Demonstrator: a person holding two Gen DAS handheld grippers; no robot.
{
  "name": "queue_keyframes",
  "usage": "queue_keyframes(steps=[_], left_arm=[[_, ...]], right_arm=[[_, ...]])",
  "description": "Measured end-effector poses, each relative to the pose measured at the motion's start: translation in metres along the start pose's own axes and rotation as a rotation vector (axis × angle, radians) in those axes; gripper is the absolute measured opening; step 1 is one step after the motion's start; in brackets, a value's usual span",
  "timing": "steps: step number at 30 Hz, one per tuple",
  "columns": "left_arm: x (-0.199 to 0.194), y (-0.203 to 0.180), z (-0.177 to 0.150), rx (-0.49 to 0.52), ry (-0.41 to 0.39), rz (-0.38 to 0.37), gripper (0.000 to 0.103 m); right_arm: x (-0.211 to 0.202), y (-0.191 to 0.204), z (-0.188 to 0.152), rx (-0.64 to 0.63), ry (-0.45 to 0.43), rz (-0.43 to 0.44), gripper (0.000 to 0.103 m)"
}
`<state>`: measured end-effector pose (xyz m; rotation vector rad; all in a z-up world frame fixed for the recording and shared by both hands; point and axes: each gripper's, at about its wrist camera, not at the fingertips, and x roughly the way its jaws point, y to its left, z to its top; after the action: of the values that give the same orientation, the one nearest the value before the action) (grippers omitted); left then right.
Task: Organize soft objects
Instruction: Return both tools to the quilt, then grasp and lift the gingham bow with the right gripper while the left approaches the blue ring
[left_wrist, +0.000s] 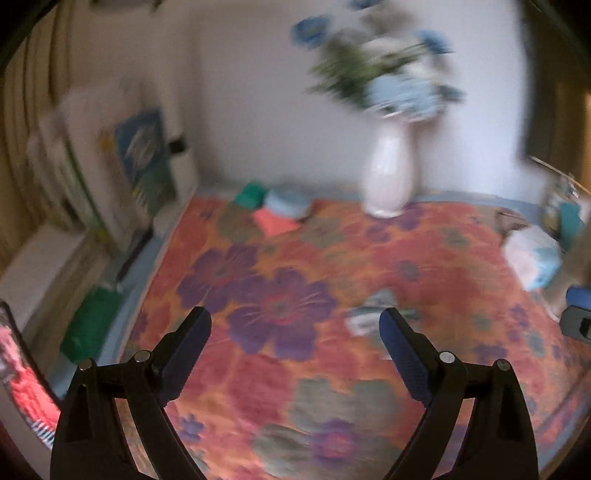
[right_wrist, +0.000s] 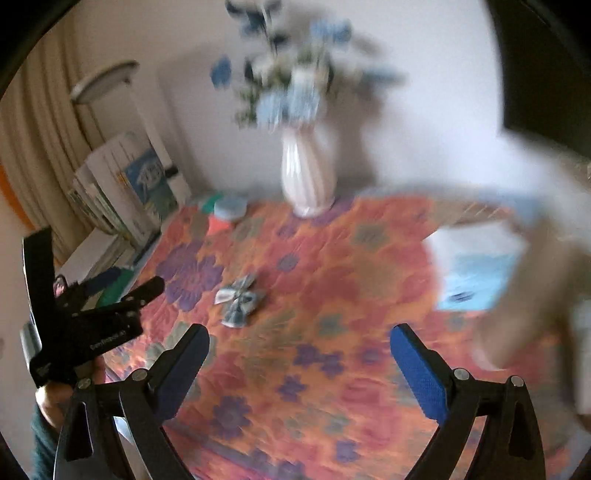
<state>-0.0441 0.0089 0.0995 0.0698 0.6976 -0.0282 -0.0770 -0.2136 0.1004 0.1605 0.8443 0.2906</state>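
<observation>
Now we hold both grippers spread wide and empty: left gripper (left_wrist: 295, 325), right gripper (right_wrist: 299, 343). The small folded cloth (right_wrist: 238, 297) lies on the floral tablecloth (right_wrist: 351, 295), at eleven o'clock from our right gripper, well apart from the white vase (right_wrist: 306, 177) at twelve.

Vase: white vase (left_wrist: 388, 177) of blue flowers (left_wrist: 402, 92) stands far ahead of the claw, by the wall.
Books: leaning books (right_wrist: 125, 188) far left of it.

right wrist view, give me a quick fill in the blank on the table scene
1. The vase is coloured ____.
2. The small folded cloth lies on a ____-patterned tablecloth.
3. Nothing sits between the fingers of the right gripper, which is ____.
4. The vase holds ____ flowers.

Missing: white; flower; open; blue
</observation>
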Motion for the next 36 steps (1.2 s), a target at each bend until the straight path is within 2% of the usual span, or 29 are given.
queue_keyframes(steps=[3,6,9,10,13,16,19,21,23,24,25,27,29,34,36], left_arm=[[0.033,0.040,-0.004,-0.071,0.047,-0.003,0.092],[0.065,0.062,-0.014,-0.129,0.091,-0.019,0.092],[0.090,0.077,-0.029,-0.212,0.147,-0.092,0.091],[0.094,0.079,-0.029,-0.232,0.187,-0.104,0.091],[0.098,0.087,-0.029,-0.280,0.233,-0.107,0.091],[0.086,0.088,-0.023,-0.302,0.276,-0.149,0.091],[0.065,0.082,0.005,-0.242,0.255,-0.119,0.092],[0.055,0.077,0.030,-0.193,0.189,-0.096,0.092],[0.061,0.071,0.051,-0.147,0.126,-0.108,0.092],[0.072,0.067,0.061,-0.127,0.110,-0.117,0.092],[0.085,0.064,0.069,-0.114,0.110,-0.108,0.092],[0.119,0.055,0.081,-0.079,0.124,-0.081,0.092],[0.147,0.043,0.089,-0.019,0.099,-0.049,0.092],[0.199,0.019,0.099,0.119,0.113,0.021,0.092],[0.216,0.012,0.101,0.163,0.124,0.057,0.087]], right_arm=[[0.051,0.005,0.016,0.033,0.077,0.028,0.098],[0.078,0.017,0.021,-0.009,0.060,0.006,0.098],[0.100,0.033,0.017,-0.075,0.064,0.008,0.098],[0.110,0.039,0.016,-0.092,0.093,0.009,0.098],[0.131,0.054,0.018,-0.133,0.170,0.025,0.098],[0.150,0.066,0.022,-0.175,0.219,-0.017,0.098],[0.170,0.075,0.025,-0.199,0.250,-0.029,0.098],[0.183,0.080,0.024,-0.218,0.251,-0.072,0.096],[0.191,0.086,0.022,-0.257,0.222,-0.121,0.089],[0.190,0.089,0.021,-0.283,0.188,-0.127,0.079],[0.188,0.091,0.020,-0.301,0.163,-0.116,0.061],[0.184,0.092,0.020,-0.321,0.138,-0.116,0.041],[0.181,0.088,0.019,-0.338,0.106,-0.150,0.039],[0.177,0.059,0.027,-0.218,0.126,-0.025,0.040],[0.176,0.056,0.029,-0.201,0.128,-0.006,0.040]])
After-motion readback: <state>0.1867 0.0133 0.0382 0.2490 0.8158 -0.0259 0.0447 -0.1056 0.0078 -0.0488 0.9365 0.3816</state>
